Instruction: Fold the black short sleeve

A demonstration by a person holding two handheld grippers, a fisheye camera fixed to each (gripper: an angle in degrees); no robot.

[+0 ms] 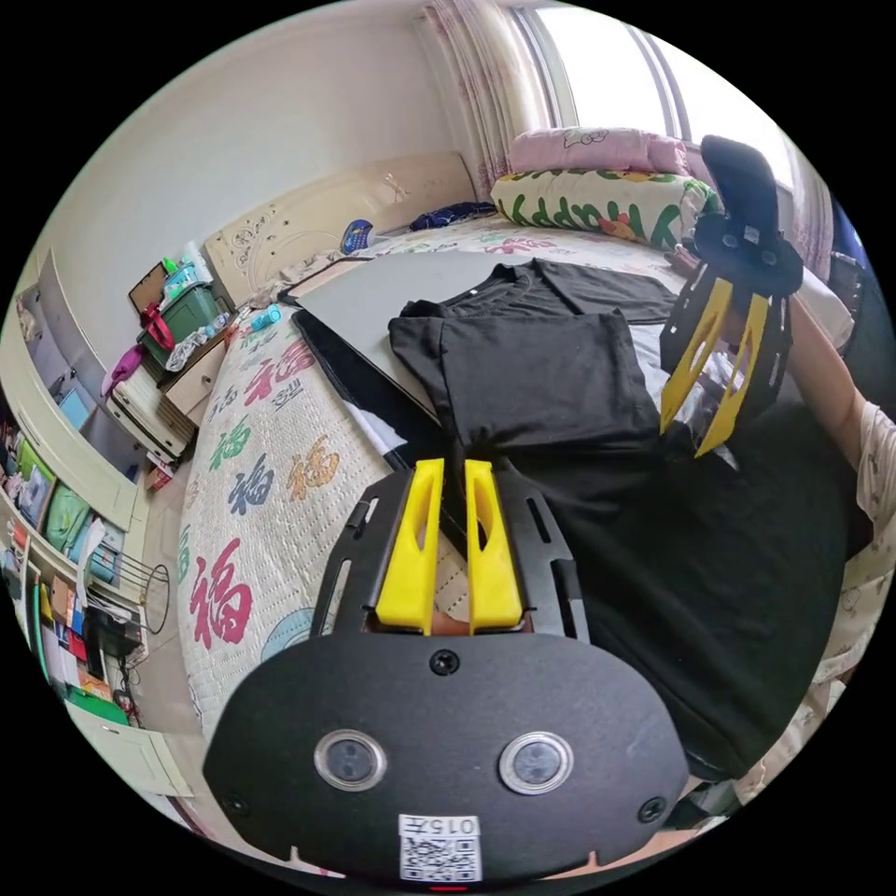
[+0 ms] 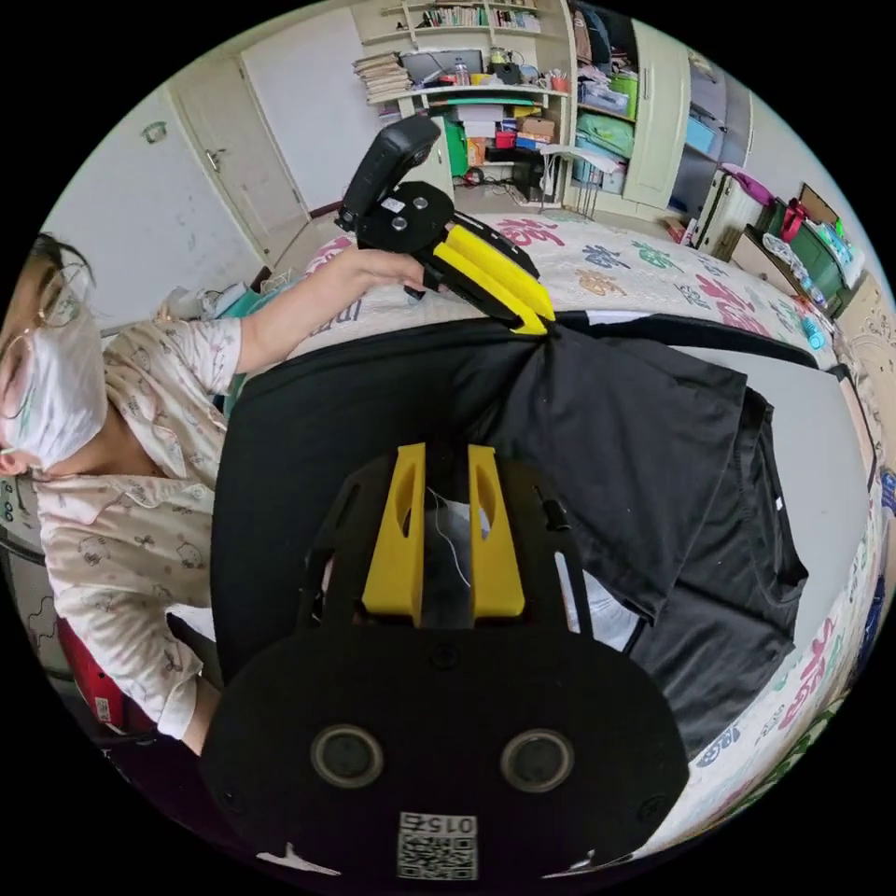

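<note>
The black short-sleeve shirt (image 1: 541, 373) lies on a grey board (image 1: 373, 299) on the bed, collar end far from me and lower part hanging off the near edge. My left gripper (image 1: 453, 464) is shut on a pinch of the black cloth at one side. My right gripper (image 1: 686, 443) grips the opposite side. In the right gripper view the shirt (image 2: 635, 439) runs taut from the left gripper (image 2: 546, 327) down to my right gripper (image 2: 446, 450), whose jaws stand a little apart with black cloth between their tips.
A quilt with coloured characters (image 1: 271, 467) covers the bed, and pillows (image 1: 597, 201) are stacked by the window. A nightstand with clutter (image 1: 177, 373) stands beside the bed. A person in a patterned top (image 2: 121, 448) sits at the bed's edge. Shelves (image 2: 495, 93) line the far wall.
</note>
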